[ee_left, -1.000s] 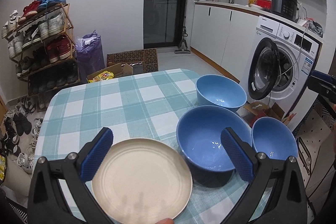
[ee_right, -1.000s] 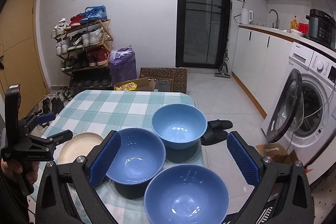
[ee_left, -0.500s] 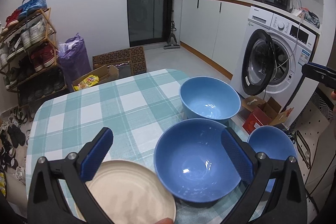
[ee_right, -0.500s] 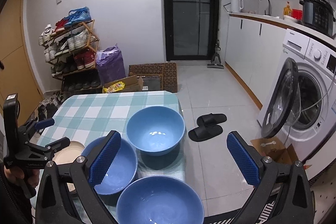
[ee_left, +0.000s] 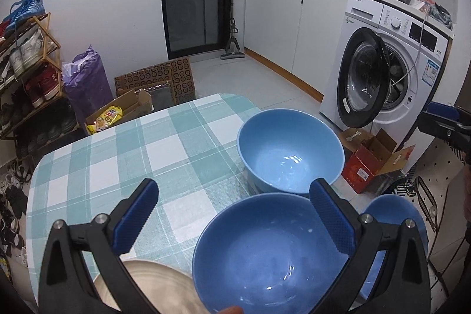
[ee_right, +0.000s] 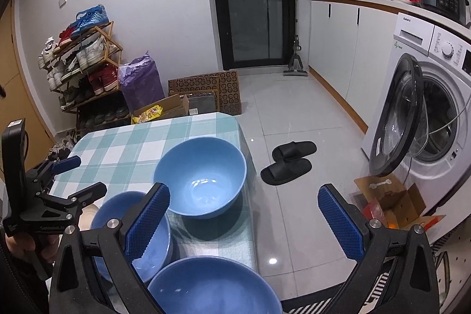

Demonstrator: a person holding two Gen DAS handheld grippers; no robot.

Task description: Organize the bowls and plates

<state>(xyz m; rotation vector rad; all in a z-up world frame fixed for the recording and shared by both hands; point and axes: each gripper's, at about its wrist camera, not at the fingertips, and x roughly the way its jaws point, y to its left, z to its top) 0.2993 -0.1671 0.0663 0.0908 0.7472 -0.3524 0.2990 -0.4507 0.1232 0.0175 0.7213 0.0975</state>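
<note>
Left gripper [ee_left: 234,221]: jaws spread wide, nothing gripped; near blue bowl [ee_left: 265,258] seen under right finger, toward 5 o'clock. Cream plate [ee_left: 147,290] partly seen at 7 o'clock, touching or just beside near bowl; cannot be told which. Far blue bowl [ee_left: 290,150] at 1 o'clock on checked tablecloth [ee_left: 132,149], third blue bowl [ee_left: 394,214] at 4 o'clock. Right gripper [ee_right: 243,218]: jaws wide apart, empty, held above table's right edge and floor. Black slippers [ee_right: 288,162] seen at 12 o'clock in right view.
</note>
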